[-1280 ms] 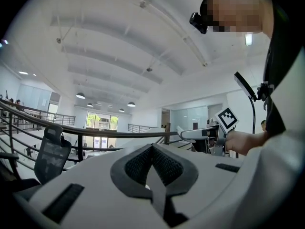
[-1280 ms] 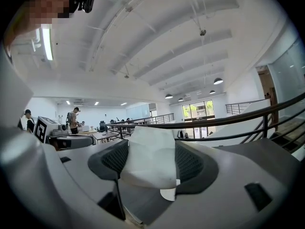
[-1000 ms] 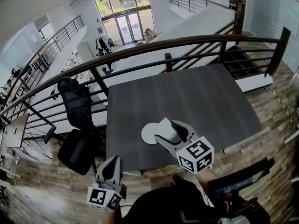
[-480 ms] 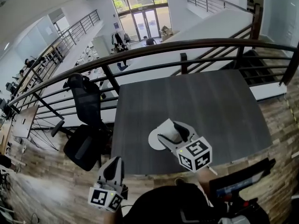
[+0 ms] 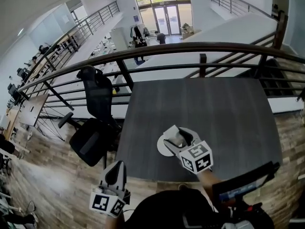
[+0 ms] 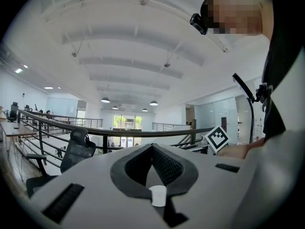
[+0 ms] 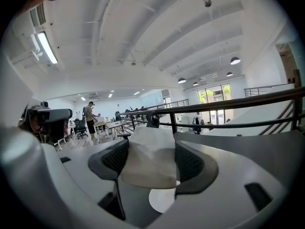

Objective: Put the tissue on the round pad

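Tissue (image 7: 150, 159) clenched in right claw (image 5: 174, 134) over round pad (image 5: 162, 150) (dark table (image 5: 214, 109)), left claw (image 6: 152, 149) closed, empty.

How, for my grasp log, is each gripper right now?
Left gripper: closed, holding nothing.
Right gripper: closed on the tissue.

The white round pad (image 5: 163, 150) lies on the dark wooden table (image 5: 228, 104), just beneath the right gripper (image 5: 174, 136) and its crumpled tissue (image 5: 178, 139).
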Action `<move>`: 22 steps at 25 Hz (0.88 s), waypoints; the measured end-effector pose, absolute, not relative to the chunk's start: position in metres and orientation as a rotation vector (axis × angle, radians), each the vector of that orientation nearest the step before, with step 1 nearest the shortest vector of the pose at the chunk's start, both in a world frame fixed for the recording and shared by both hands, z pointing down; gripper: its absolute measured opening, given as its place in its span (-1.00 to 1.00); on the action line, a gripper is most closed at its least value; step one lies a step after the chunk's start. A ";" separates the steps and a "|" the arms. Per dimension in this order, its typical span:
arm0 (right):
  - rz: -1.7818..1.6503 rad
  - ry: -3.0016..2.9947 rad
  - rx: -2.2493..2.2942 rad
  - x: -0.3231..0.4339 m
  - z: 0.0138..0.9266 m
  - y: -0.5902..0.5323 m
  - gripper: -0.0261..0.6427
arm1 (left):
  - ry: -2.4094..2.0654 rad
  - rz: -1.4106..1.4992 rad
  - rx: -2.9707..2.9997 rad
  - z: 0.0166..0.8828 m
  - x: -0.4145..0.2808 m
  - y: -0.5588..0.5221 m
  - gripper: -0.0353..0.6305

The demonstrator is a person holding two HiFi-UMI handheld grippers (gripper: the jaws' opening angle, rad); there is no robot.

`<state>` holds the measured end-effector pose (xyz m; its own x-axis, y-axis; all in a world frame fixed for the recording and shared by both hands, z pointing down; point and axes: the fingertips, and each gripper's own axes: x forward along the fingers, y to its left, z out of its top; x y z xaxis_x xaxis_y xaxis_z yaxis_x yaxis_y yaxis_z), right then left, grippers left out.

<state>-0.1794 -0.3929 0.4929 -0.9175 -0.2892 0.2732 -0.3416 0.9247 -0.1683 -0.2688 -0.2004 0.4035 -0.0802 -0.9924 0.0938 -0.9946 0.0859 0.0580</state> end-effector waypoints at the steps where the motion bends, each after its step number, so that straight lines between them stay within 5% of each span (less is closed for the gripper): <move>1: 0.311 -2.832 0.459 -0.182 0.498 -0.395 0.02 | -2.241 0.036 2.037 0.404 -0.269 -0.200 -0.88; 22: 0.425 -2.602 0.336 -0.208 0.611 -0.417 0.02 | -2.388 0.085 1.817 0.379 -0.261 -0.176 -0.88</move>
